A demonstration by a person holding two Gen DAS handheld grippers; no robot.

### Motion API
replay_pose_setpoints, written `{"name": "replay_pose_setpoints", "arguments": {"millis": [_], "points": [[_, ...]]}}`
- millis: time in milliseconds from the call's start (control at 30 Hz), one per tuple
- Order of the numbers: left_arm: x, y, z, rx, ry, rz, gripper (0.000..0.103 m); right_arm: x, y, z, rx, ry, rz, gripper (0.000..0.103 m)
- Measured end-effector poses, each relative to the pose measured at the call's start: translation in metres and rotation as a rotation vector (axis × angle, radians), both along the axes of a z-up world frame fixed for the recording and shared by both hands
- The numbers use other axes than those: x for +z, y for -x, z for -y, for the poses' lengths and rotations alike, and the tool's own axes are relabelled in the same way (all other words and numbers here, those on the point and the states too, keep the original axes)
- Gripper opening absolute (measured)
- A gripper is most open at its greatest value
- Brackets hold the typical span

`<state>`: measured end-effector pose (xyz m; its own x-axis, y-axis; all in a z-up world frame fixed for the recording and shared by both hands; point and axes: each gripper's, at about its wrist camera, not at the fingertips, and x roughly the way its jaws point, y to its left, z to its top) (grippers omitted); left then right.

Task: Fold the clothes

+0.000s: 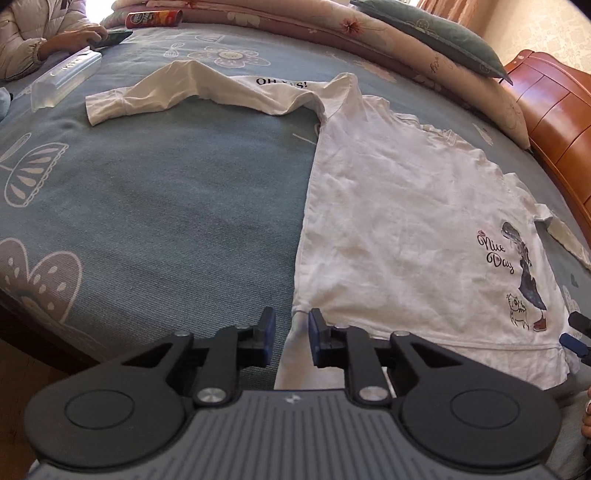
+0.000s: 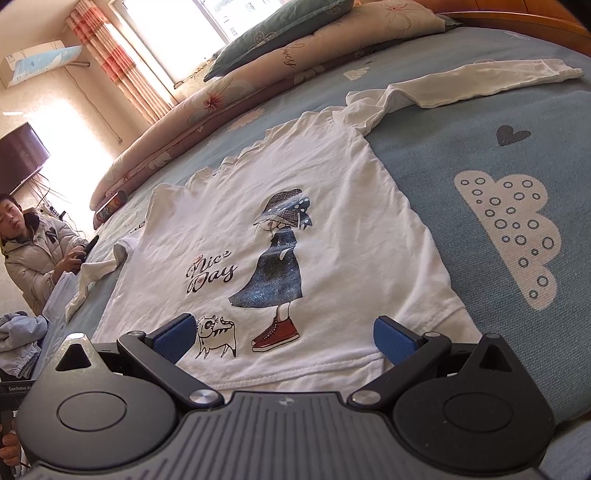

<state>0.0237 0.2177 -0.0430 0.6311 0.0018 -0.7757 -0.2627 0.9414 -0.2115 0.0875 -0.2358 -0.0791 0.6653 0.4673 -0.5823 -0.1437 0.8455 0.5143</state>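
Note:
A white long-sleeved shirt (image 1: 388, 221) lies flat on the blue patterned bedspread (image 1: 166, 192), print side up with a "Nice Day" girl picture (image 2: 277, 266). One sleeve (image 1: 155, 96) stretches out to the far left and the other sleeve (image 2: 480, 81) to the far right. My left gripper (image 1: 291, 332) sits at the shirt's near left hem corner, jaws narrow, with a puckered bit of white cloth pinched between them. My right gripper (image 2: 286, 336) hovers over the hem (image 2: 295, 373) below the print, jaws wide open and nothing gripped. Its blue fingertips (image 1: 572, 341) show at the right edge of the left wrist view.
A person in a pale puffy jacket (image 2: 33, 254) sits at the bed's far side holding a phone. A crisps can (image 1: 153, 18) and a clear plastic box (image 1: 62, 85) lie near them. A rolled quilt and pillows (image 1: 424, 44) line the back, beside the wooden headboard (image 1: 554, 122). Light blue clothes (image 2: 18, 339) are piled left.

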Motion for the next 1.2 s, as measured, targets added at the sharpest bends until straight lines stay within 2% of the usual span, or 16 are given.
{"name": "replay_pose_setpoints", "arguments": {"millis": [67, 100, 133, 233, 300, 400, 467, 567, 633, 733, 833, 1000, 1100, 1167, 1200], "points": [[0.011, -0.002, 0.005, -0.021, -0.032, 0.058, 0.029, 0.0, 0.0, -0.001, 0.001, 0.004, 0.002, 0.103], [0.015, -0.007, 0.008, -0.036, -0.025, 0.08, 0.039, 0.0, 0.0, -0.002, 0.002, 0.01, 0.003, 0.103], [0.018, -0.012, 0.012, -0.052, -0.017, 0.101, 0.045, 0.0, 0.0, -0.003, 0.003, 0.018, 0.005, 0.103], [0.013, -0.035, 0.03, -0.126, 0.003, 0.122, 0.046, 0.0, 0.0, -0.006, 0.007, 0.04, 0.008, 0.103], [0.0, -0.048, 0.039, -0.143, 0.034, 0.085, 0.046, 0.0, 0.0, -0.005, 0.006, 0.037, 0.006, 0.103], [-0.025, -0.049, 0.033, -0.102, 0.101, 0.023, 0.045, 0.0, -0.001, -0.003, 0.001, 0.019, 0.0, 0.103], [-0.025, -0.036, 0.024, -0.079, 0.099, 0.057, 0.046, 0.0, -0.001, -0.003, 0.003, 0.017, 0.0, 0.103], [-0.02, -0.024, 0.013, -0.055, 0.047, 0.04, 0.043, 0.001, 0.0, -0.003, 0.006, 0.015, 0.001, 0.103], [-0.013, -0.022, 0.013, -0.038, 0.005, 0.028, 0.045, 0.001, 0.0, -0.003, 0.008, 0.014, 0.002, 0.103], [0.002, -0.028, 0.026, -0.055, -0.111, 0.058, 0.045, 0.001, 0.0, -0.002, 0.009, 0.014, 0.003, 0.103], [0.011, -0.046, 0.042, -0.122, -0.067, 0.102, 0.049, 0.001, 0.001, -0.003, 0.009, 0.016, 0.003, 0.103], [-0.004, -0.087, 0.07, -0.199, -0.018, 0.087, 0.051, 0.0, 0.001, -0.003, 0.01, 0.02, 0.005, 0.103], [-0.021, -0.094, 0.059, -0.118, -0.009, 0.046, 0.05, 0.0, 0.002, -0.003, 0.011, 0.02, 0.005, 0.103], [-0.023, -0.088, 0.046, -0.101, 0.016, 0.065, 0.05, 0.0, 0.002, 0.0, 0.012, 0.011, 0.004, 0.103], [-0.022, -0.084, 0.041, -0.095, 0.029, 0.069, 0.047, 0.0, 0.002, 0.0, 0.012, 0.007, 0.003, 0.103]]}}
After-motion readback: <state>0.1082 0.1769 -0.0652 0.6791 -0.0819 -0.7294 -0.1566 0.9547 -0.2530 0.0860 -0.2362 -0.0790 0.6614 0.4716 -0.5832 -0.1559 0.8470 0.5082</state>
